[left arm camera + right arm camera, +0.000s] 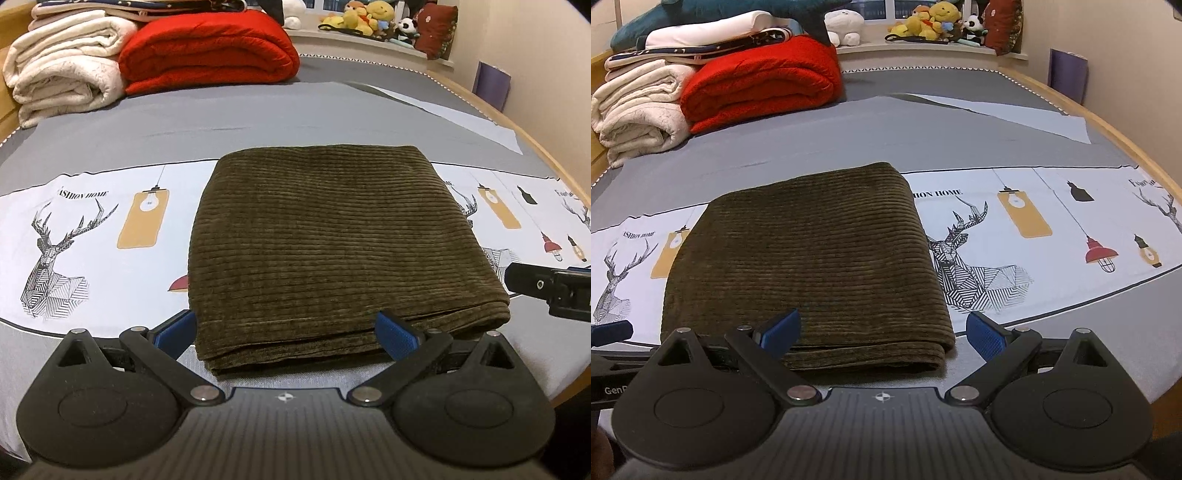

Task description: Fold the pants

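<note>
Lying folded into a thick rectangle on the printed band of the bedsheet (92, 236), the olive corduroy pants (332, 240) sit just ahead of both tools. The left gripper (288, 332) is spread wide, its 2 blue pads (397, 334) bracketing the near folded edge without pinching it. The right gripper (882, 332) is also wide, holding nothing; its left pad overlaps the pants' near right corner, and contact cannot be judged. Only part of the right tool shows at the left view's edge. Folded red (761, 81) and cream blankets (639, 107) lie beyond.
</note>
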### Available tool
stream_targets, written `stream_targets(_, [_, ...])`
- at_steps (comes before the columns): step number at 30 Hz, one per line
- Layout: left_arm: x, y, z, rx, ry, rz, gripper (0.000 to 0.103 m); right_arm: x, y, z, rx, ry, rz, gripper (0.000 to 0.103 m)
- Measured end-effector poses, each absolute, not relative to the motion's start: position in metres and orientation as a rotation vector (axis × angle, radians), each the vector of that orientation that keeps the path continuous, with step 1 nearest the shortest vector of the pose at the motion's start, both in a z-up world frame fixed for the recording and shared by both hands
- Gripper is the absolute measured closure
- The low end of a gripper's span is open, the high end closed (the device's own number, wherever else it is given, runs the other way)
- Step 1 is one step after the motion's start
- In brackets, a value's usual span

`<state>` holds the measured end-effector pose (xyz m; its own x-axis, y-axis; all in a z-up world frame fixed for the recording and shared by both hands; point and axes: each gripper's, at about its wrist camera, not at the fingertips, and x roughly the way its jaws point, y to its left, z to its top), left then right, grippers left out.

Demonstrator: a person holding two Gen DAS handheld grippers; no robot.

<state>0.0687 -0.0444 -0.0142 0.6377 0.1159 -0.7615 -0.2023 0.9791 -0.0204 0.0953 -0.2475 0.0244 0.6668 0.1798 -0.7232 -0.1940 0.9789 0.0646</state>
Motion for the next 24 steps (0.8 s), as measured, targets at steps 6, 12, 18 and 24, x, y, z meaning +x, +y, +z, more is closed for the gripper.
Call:
stream_targets(6, [0.0677, -0.0451, -0.0137, -0.113, 0.863, 0.179, 0.0, 0.0951, -0.2475, 0.0232, -0.023, 0.822, 0.212, 0.007])
stream_targets(12, [0.0688, -0.0451, -0.0156, -0.117, 0.869, 0.175, 0.0, 0.0943, -0.2485, 0.0233, -0.021, 0.823, 0.217, 0.007])
stream_targets(18, [0.0689, -0.0456, -0.0159, -0.118, 0.868, 0.177, 0.0, 0.0951, -0.2494, 0.0226, -0.016, 0.827, 0.213, 0.007])
stream_targets(24, [0.0687, -0.0448, -0.0164, -0.122, 0.87, 0.177, 0.0, 0.0945, -0.2461, 0.0217, -0.021, 0.831, 0.216, 0.007])
